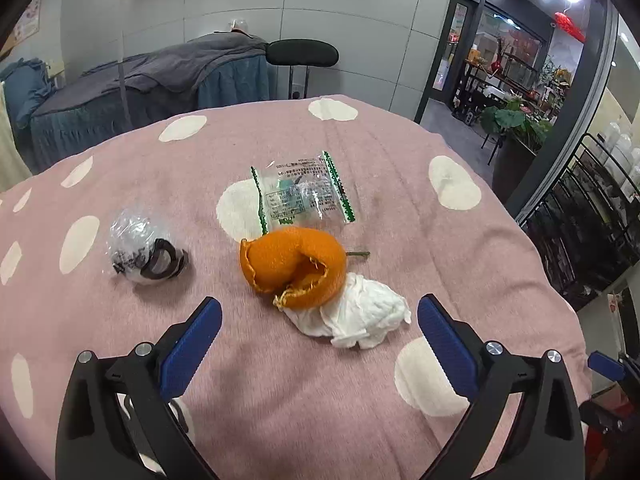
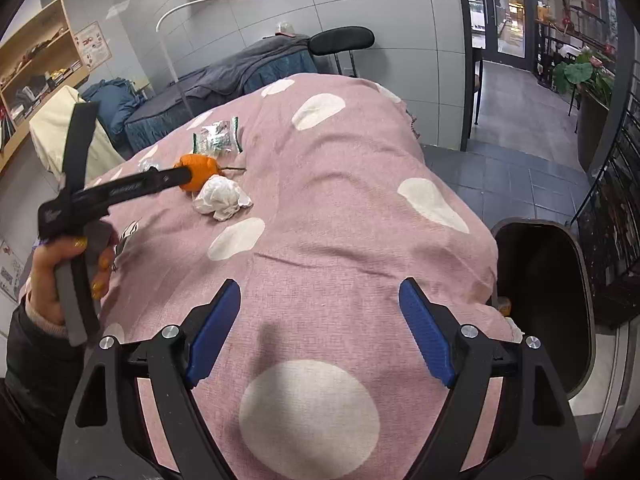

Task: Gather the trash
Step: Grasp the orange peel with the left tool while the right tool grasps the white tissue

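Note:
On the pink dotted cover (image 1: 460,252) lie an orange peel (image 1: 294,266), a crumpled white tissue (image 1: 360,316) touching it, a clear green-edged wrapper (image 1: 302,196) behind, and a crumpled clear film with a black ring (image 1: 146,246) to the left. My left gripper (image 1: 320,312) is open, just short of the peel and tissue, empty. My right gripper (image 2: 320,296) is open and empty over bare cover, far from the trash. The right wrist view shows the peel (image 2: 198,168), tissue (image 2: 220,198), wrapper (image 2: 218,140) and the left tool in a hand (image 2: 72,264).
A black bin (image 2: 548,296) stands open at the cover's right edge. A grey-blue covered bed (image 1: 132,92), a black stool (image 1: 302,52) and an arched lamp (image 1: 128,40) stand behind. Black racks (image 1: 592,216) and a glass door (image 2: 500,12) are on the right.

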`<state>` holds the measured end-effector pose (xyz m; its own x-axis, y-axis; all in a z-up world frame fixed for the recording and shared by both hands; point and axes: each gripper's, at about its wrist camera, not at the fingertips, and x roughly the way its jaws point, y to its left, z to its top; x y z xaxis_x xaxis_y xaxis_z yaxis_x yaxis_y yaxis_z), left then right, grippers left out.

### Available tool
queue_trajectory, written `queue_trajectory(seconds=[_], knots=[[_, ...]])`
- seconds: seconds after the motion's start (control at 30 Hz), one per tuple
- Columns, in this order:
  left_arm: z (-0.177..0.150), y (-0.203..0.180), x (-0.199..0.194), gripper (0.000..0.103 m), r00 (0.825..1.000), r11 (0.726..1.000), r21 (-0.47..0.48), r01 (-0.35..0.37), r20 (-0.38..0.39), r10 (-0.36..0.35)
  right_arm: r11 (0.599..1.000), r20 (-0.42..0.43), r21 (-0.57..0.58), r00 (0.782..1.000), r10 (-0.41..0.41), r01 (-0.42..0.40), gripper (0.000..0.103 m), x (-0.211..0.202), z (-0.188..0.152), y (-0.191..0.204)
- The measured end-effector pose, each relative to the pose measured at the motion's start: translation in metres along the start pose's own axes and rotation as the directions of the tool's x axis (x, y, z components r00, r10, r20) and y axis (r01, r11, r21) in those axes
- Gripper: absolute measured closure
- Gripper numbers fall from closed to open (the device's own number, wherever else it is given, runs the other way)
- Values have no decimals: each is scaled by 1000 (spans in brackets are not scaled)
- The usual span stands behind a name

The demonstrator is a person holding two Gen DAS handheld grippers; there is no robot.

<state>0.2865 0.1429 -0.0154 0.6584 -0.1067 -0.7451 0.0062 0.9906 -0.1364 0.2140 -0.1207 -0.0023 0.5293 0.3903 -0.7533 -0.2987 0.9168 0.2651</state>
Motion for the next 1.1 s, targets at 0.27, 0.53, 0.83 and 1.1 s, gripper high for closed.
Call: queue_trajectory(seconds=[0.27, 0.53, 0.83, 1.1], knots=[[20, 7, 34, 24, 1000, 1000, 5, -23, -17, 23, 998, -24, -58, 1000, 2, -3, 22, 15, 17, 22], [8, 16, 18, 49, 1000, 1000, -1, 21, 22, -21, 991, -39, -131, 999, 1, -7, 22, 42, 45, 50], [8, 41, -27, 51, 981, 993, -100, 59, 189, -40, 970, -168, -234, 986, 22, -62, 22, 111, 80, 100], [11, 53, -28, 51, 977, 989, -137, 60, 209, -31, 961, -294, -271, 955, -35, -48, 30, 182, 100, 116]])
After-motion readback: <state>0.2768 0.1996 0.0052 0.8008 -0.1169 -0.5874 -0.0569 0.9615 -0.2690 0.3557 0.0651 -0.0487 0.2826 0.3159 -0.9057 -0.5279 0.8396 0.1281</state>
